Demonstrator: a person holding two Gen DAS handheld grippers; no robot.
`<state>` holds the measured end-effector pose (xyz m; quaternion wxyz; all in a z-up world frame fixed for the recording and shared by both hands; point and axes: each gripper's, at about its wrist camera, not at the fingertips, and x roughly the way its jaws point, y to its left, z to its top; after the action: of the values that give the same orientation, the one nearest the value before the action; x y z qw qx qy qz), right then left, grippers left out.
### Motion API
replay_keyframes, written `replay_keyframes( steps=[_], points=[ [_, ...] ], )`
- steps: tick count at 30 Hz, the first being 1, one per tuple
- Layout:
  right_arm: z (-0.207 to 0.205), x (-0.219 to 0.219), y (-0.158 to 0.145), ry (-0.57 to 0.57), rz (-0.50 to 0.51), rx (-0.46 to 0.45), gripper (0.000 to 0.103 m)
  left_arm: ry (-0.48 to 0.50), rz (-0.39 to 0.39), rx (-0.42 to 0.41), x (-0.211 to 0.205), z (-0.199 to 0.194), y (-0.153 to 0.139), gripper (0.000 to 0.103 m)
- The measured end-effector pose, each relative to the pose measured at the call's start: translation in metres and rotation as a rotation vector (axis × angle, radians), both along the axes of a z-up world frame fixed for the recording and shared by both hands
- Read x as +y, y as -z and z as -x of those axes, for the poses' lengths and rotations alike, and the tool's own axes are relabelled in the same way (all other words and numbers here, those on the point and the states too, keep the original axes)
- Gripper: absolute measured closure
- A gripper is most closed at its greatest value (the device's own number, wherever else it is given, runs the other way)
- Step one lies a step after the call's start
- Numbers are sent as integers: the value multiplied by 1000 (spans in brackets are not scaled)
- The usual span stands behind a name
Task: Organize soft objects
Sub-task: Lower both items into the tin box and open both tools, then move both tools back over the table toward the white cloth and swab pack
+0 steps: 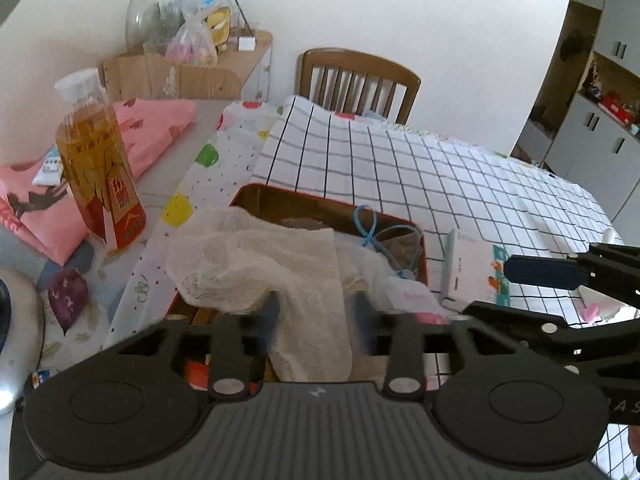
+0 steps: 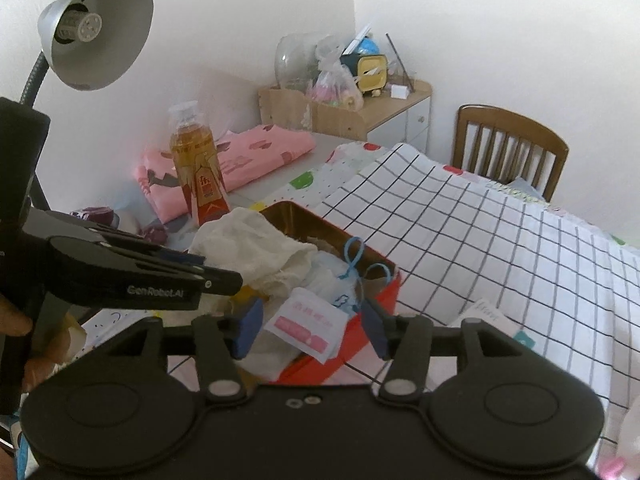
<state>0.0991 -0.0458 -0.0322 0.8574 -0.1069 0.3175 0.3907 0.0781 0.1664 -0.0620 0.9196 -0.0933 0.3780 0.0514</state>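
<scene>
A red tin box point(image 1: 422, 272) point(image 2: 360, 330) lies on the checked cloth. A cream gauze cloth point(image 1: 260, 260) point(image 2: 256, 248) drapes over its left edge and hangs down between my left fingers. My left gripper point(image 1: 316, 312) is open around that cloth, its fingers blurred. In the box are a white bag with a blue cord point(image 2: 352, 264) and a pink-and-white sachet point(image 2: 308, 328). My right gripper point(image 2: 312, 330) is open just above the sachet at the box's near edge. It also shows at the right of the left wrist view point(image 1: 536, 292).
A bottle of amber drink point(image 1: 96, 160) point(image 2: 200, 172) stands left of the box. Folded pink fabric point(image 1: 152, 132) point(image 2: 248, 156) lies behind it. A white packet point(image 1: 476, 268) lies right of the box. A desk lamp point(image 2: 92, 32), a wooden chair point(image 1: 356, 80) and a cluttered cabinet point(image 2: 348, 100) are near.
</scene>
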Motion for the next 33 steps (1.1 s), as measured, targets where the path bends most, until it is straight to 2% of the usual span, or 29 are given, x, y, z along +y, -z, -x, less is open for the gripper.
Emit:
replay_keyframes(
  steps=[1, 5, 8, 15, 17, 27, 33],
  points=[
    [1, -4, -2, 6, -4, 0, 48, 1, -1, -15, -1, 3, -3, 27],
    [6, -17, -8, 36, -27, -4, 42, 11, 4, -41, -6, 10, -13, 26],
    [11, -29, -16, 55, -45, -15, 38, 16, -26, -49, -13, 16, -21, 26],
    [22, -61, -30, 107, -92, -32, 23, 78, -47, -94, -34, 27, -40, 26],
    [25, -69, -33, 122, -108, -30, 21, 98, -48, -104, -41, 28, -44, 23],
    [46, -123, -47, 216, -142, -88, 5, 256, -52, -153, -95, 21, -62, 20],
    [52, -166, -47, 278, -150, -110, 2, 346, -35, -168, -139, 7, -61, 19]
  ],
)
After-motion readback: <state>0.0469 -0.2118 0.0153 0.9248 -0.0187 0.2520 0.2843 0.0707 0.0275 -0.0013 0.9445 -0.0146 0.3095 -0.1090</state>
